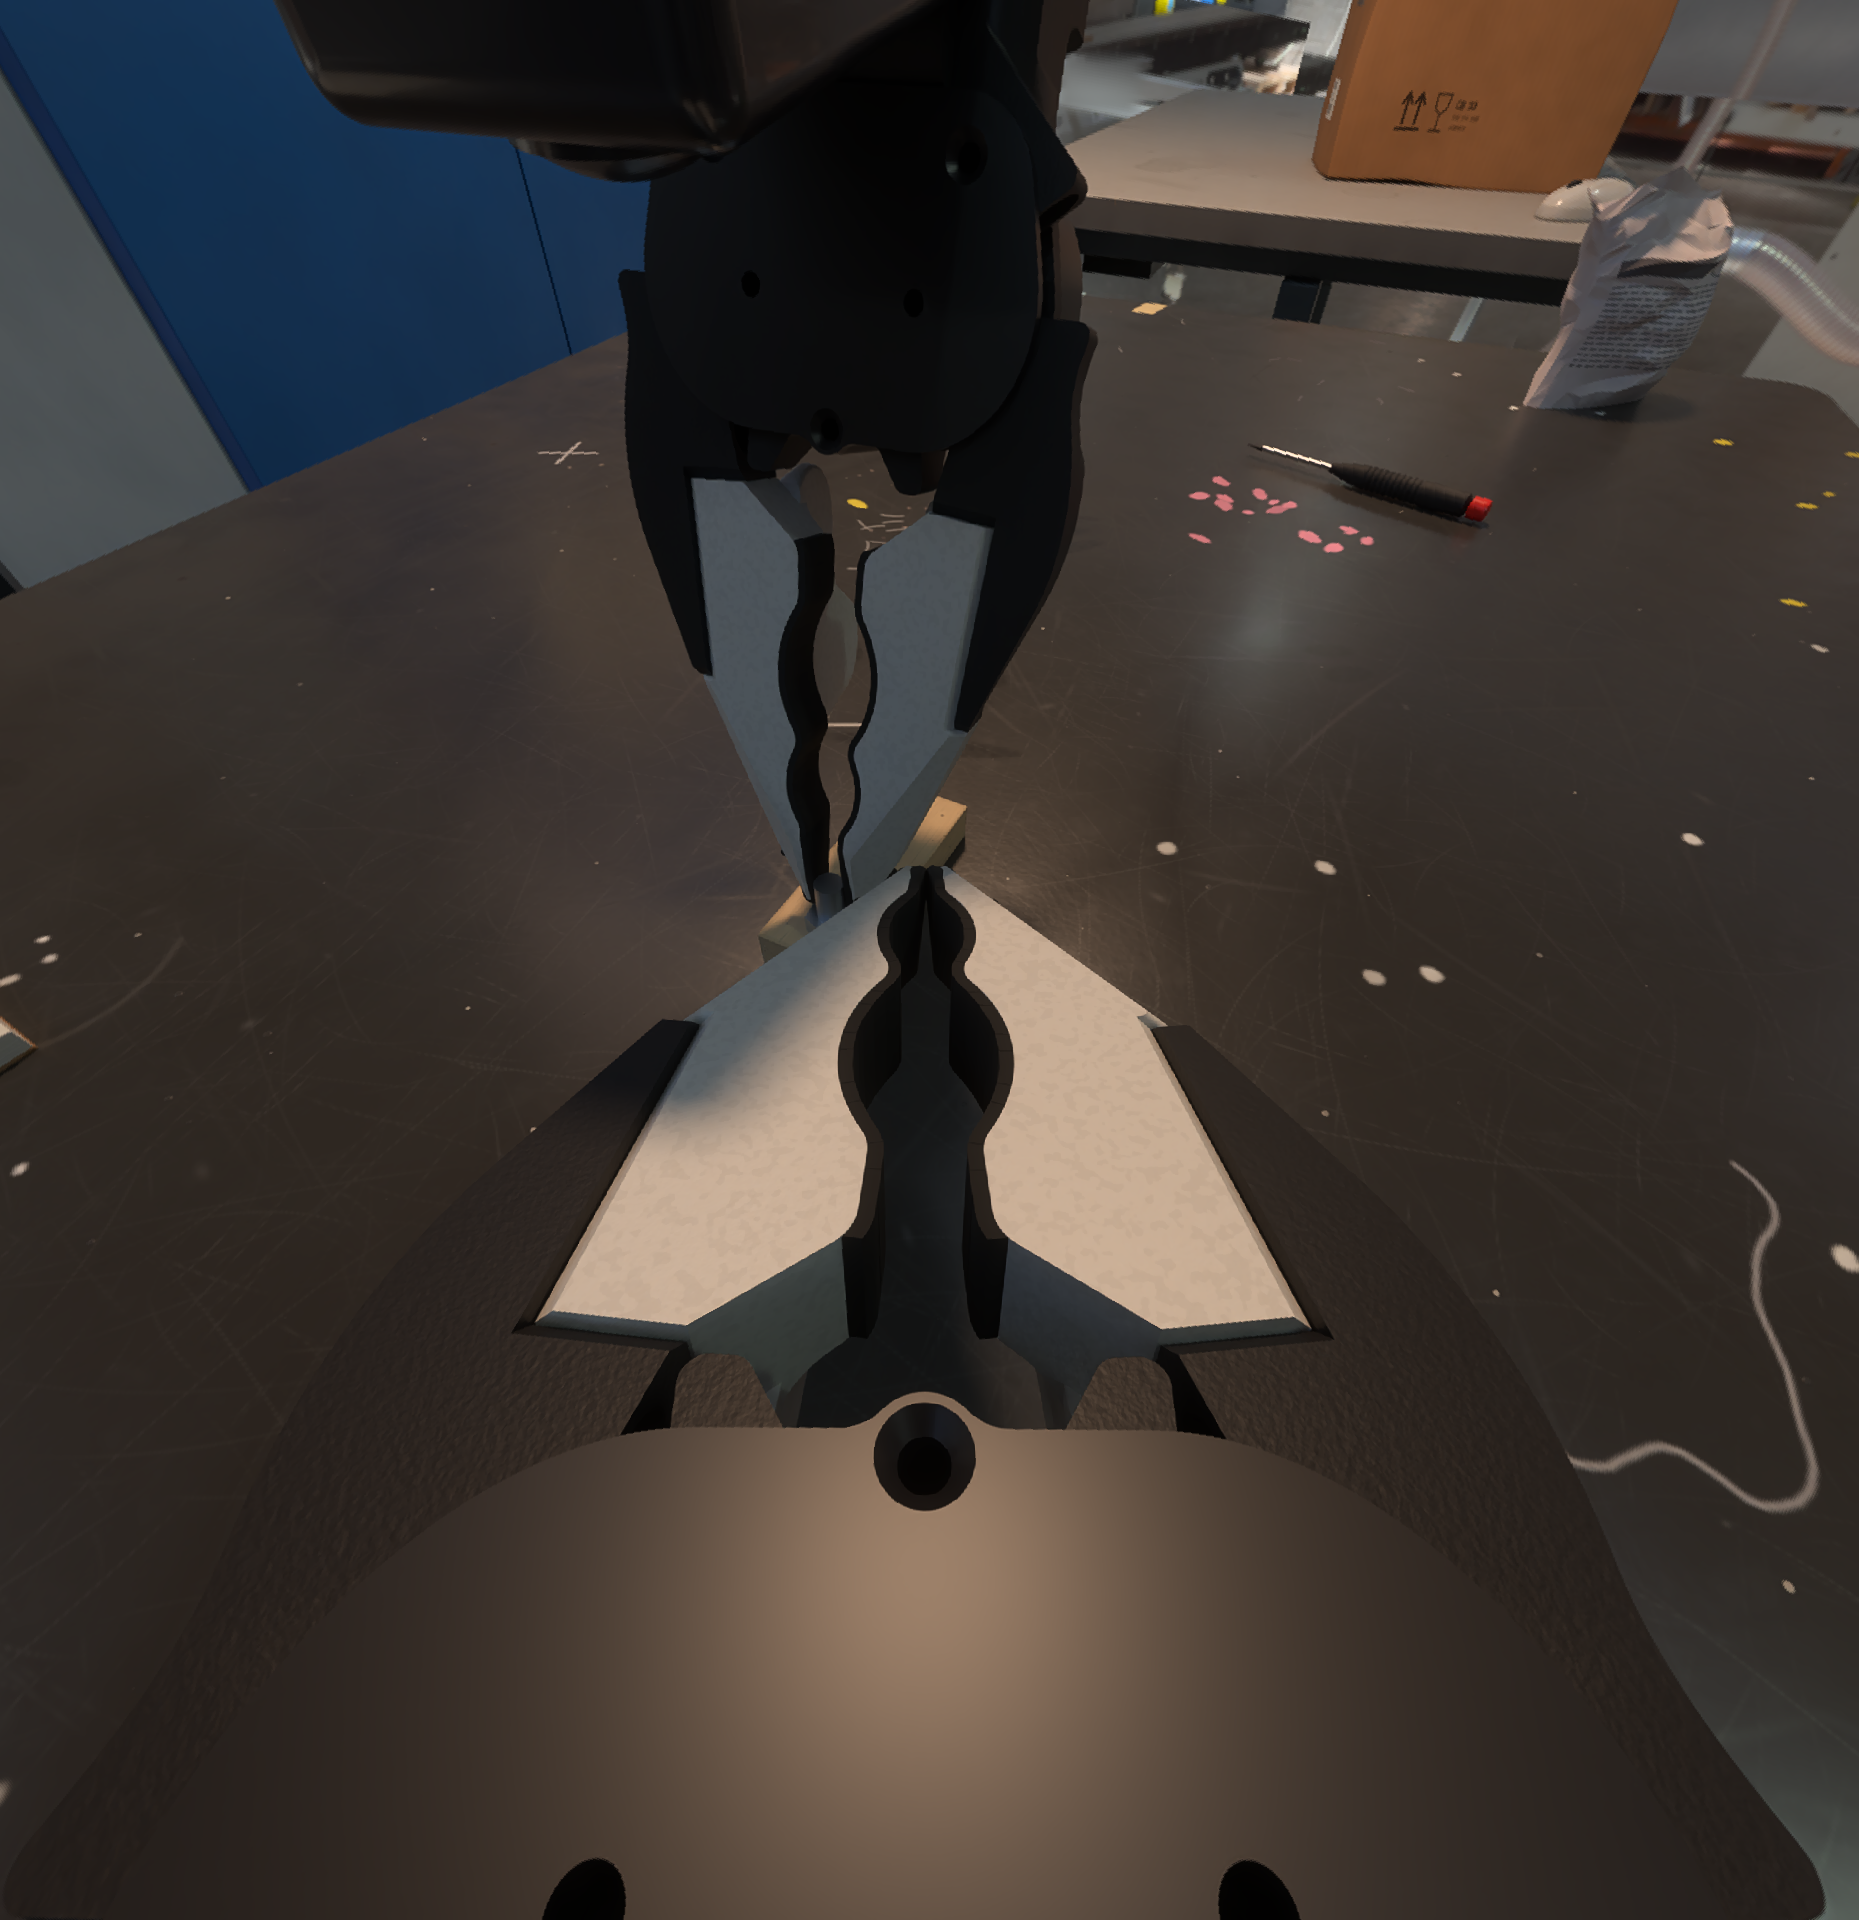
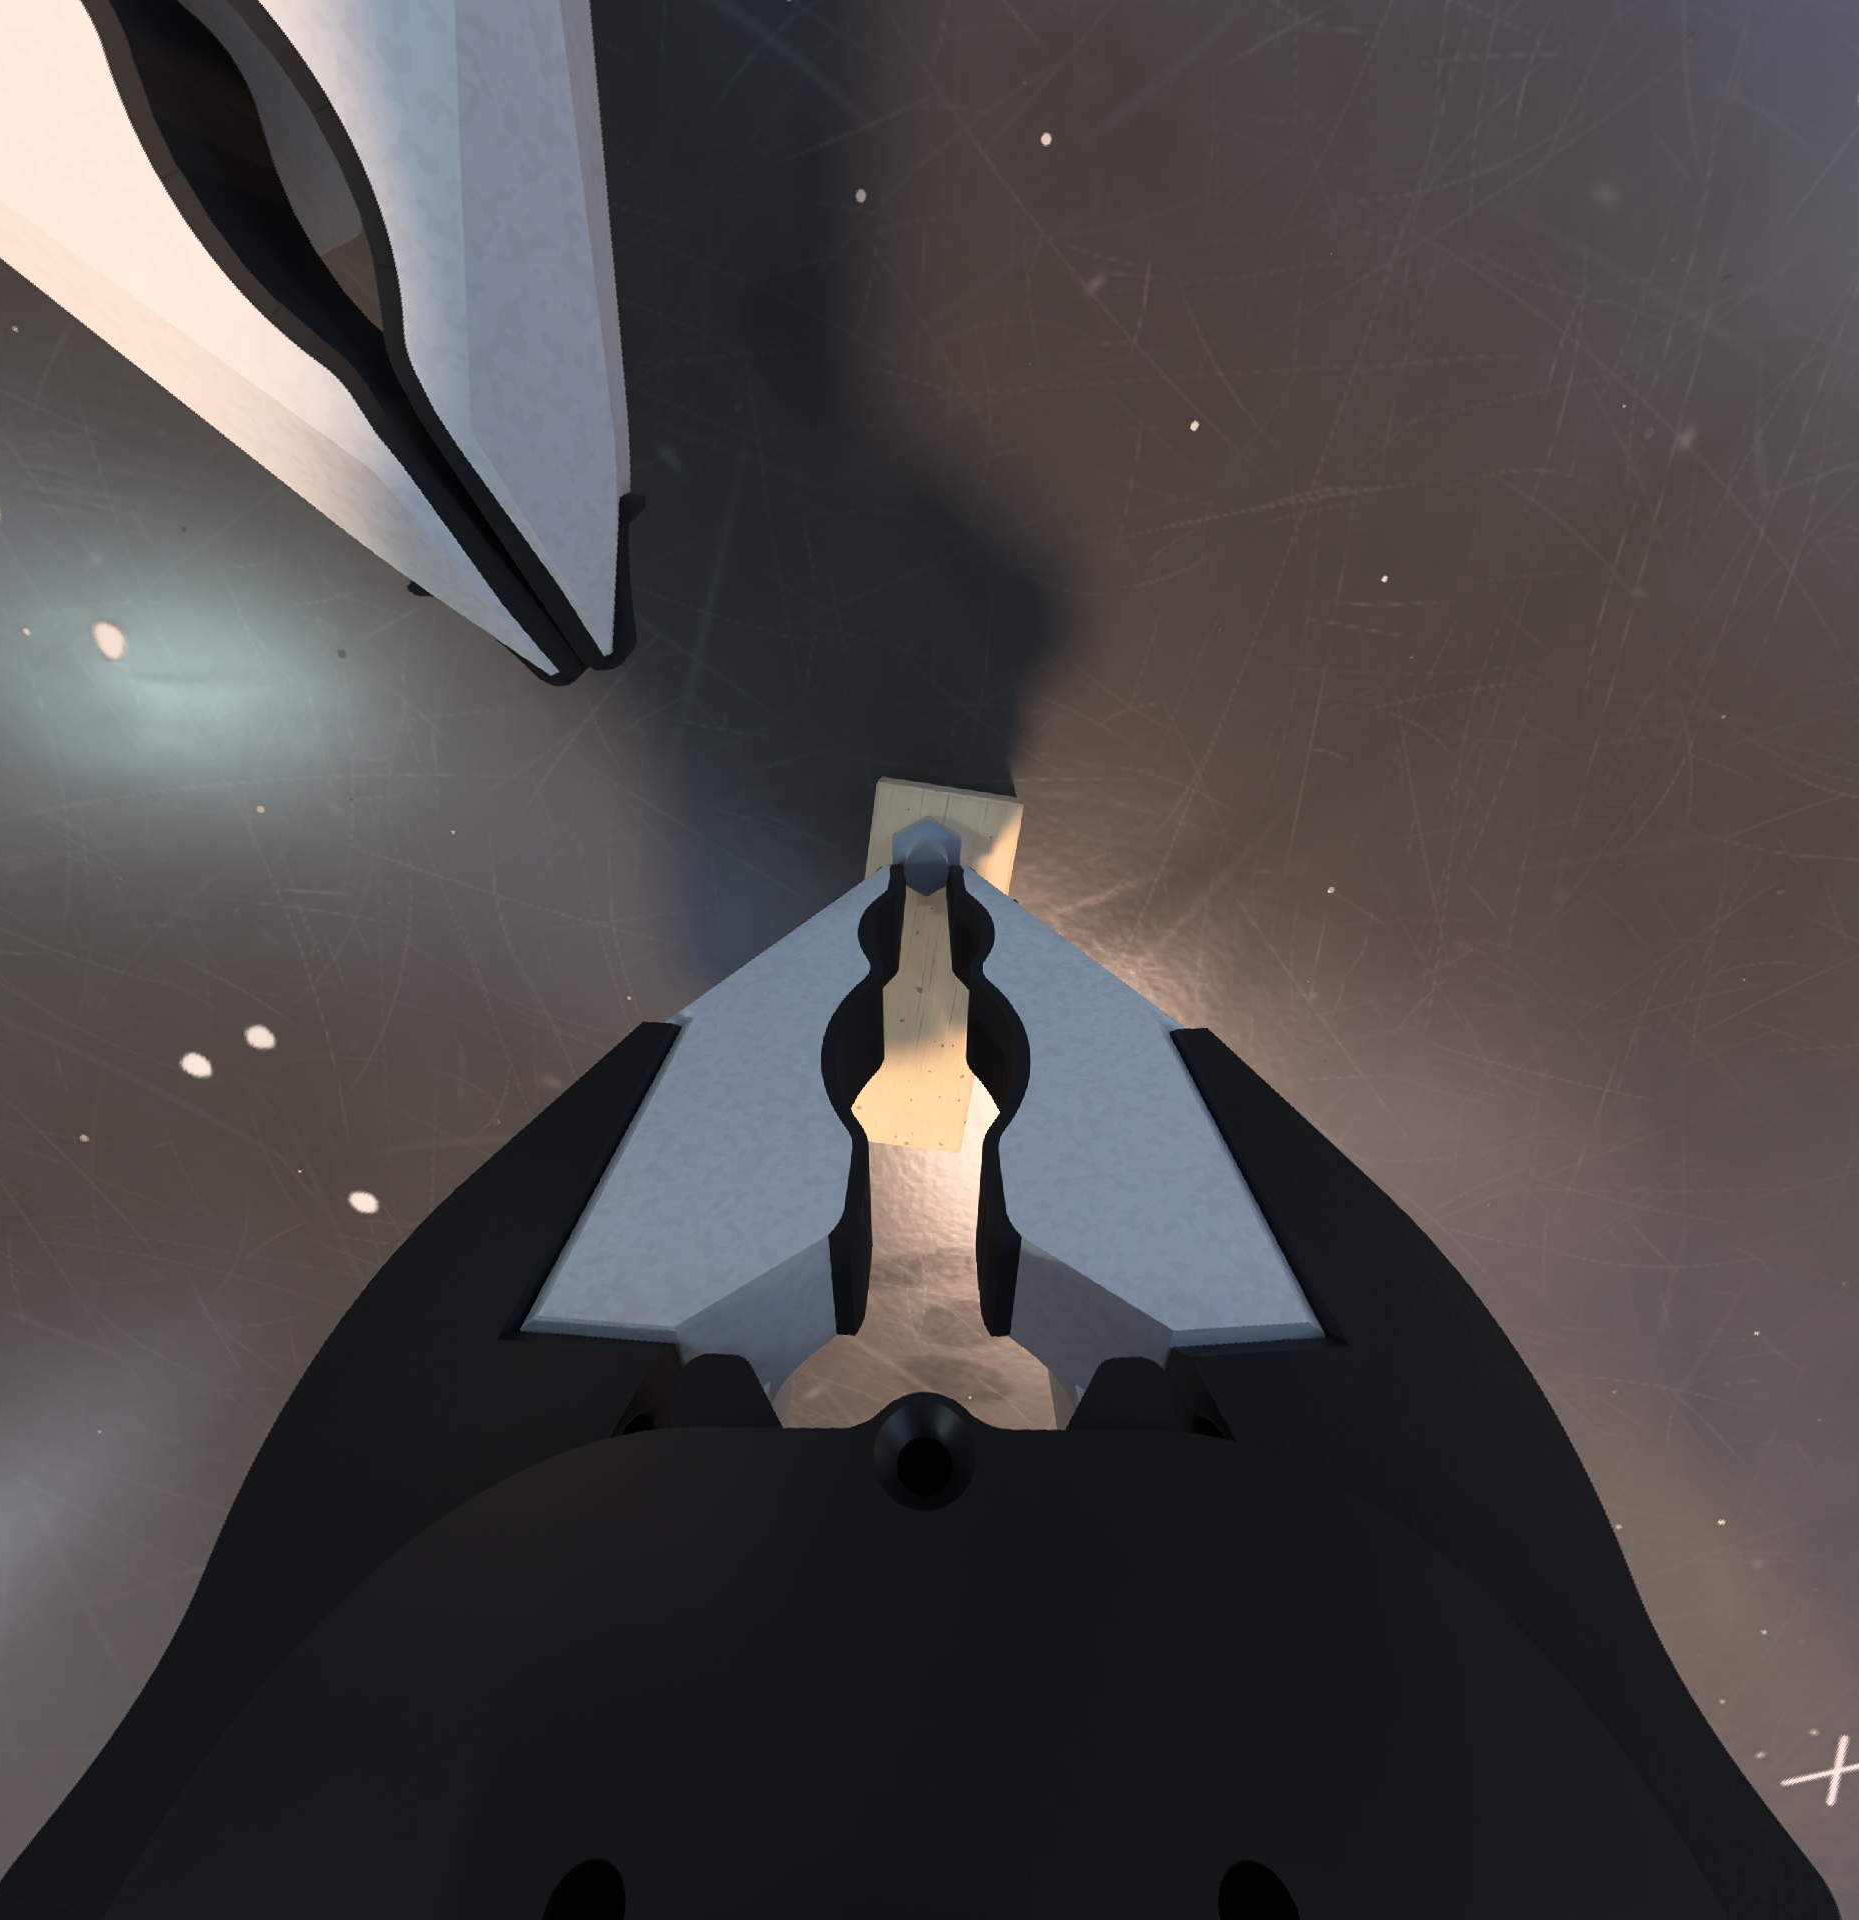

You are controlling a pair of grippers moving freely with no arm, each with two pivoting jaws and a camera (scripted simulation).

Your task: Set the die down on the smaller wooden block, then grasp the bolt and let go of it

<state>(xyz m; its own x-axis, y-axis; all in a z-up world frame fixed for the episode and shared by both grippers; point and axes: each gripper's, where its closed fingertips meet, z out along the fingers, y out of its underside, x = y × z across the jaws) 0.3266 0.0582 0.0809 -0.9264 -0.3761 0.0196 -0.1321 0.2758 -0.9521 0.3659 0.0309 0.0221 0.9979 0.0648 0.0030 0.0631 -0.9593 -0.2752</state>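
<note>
Two grippers meet over one small wooden block (image 2: 946, 997) lying on the dark, scratched surface (image 2: 1424, 623). The right gripper (image 2: 925, 878) points straight down, its two fingers (image 2: 738, 1122) clenched on one grey bolt (image 2: 925, 847), whose hex head shows just past the fingertips, above the block's far end. The left gripper (image 1: 927, 878) has its two fingers (image 1: 1091, 1122) pressed together with nothing between them; its tips sit just beside the right gripper's tips, over the same block. Well apart from both, beyond the left fingers and to their right, lie one screwdriver (image 1: 1372, 480) with a red end, one crumpled bag (image 1: 1631, 301) and, farther off on another table, one cardboard box (image 1: 1476, 94). The die cannot be seen.
</note>
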